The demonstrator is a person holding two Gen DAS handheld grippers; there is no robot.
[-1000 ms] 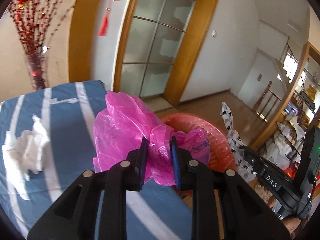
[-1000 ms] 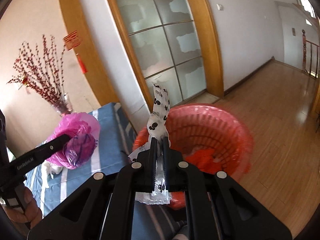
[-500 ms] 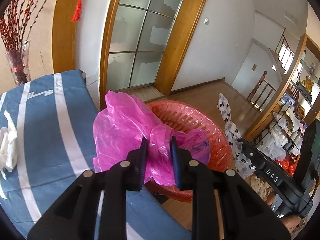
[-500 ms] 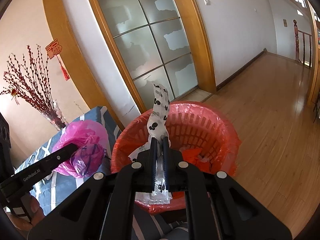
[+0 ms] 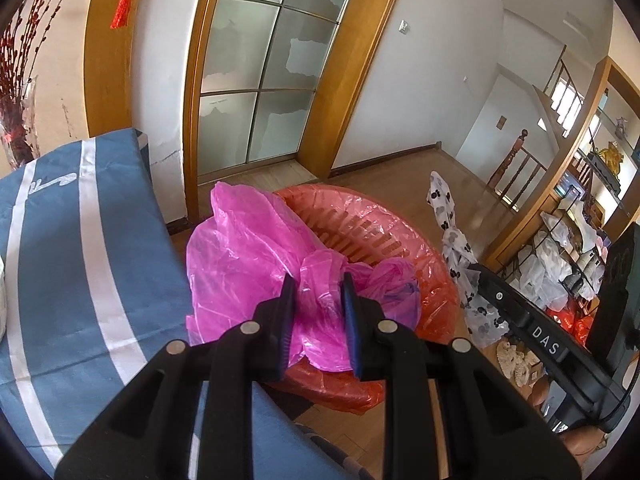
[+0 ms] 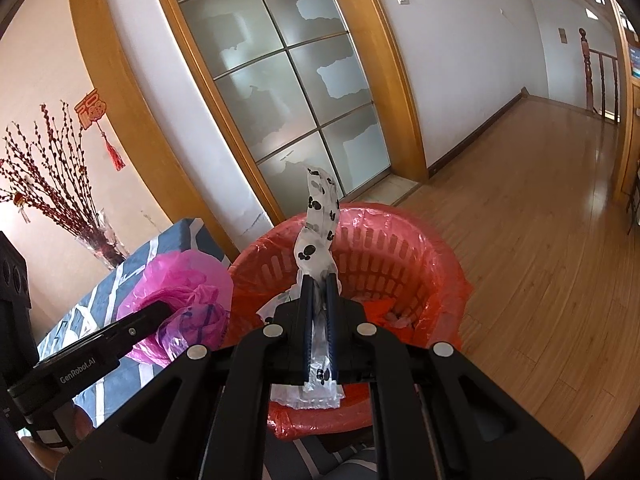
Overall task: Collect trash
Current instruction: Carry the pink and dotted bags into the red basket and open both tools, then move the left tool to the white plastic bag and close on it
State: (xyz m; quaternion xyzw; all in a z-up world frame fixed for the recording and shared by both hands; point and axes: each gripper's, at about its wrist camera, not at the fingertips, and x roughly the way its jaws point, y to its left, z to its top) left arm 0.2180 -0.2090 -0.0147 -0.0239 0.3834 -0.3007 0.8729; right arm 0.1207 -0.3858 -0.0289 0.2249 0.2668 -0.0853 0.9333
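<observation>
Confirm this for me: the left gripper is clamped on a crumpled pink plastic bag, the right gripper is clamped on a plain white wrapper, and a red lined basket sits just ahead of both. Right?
Not quite. The wrapper in the right gripper is white with black paw prints, not plain; the right wrist view shows it. The left gripper does clamp the pink plastic bag, with the basket ahead.

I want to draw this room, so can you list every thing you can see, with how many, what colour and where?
pink bag: one, pink, in the left claw, over the bin's edge
spotted bag: one, white with black spots, in the right claw, over the bin
bin: one, red with a red liner, on the floor by the table
table: one, blue with white stripes, left of the bin
vase: one, clear, red twigs, on the table's far end
door: one, frosted glass, wooden frame, behind the bin
left claw: black, shut on the pink bag
right claw: black, shut on the spotted bag
</observation>
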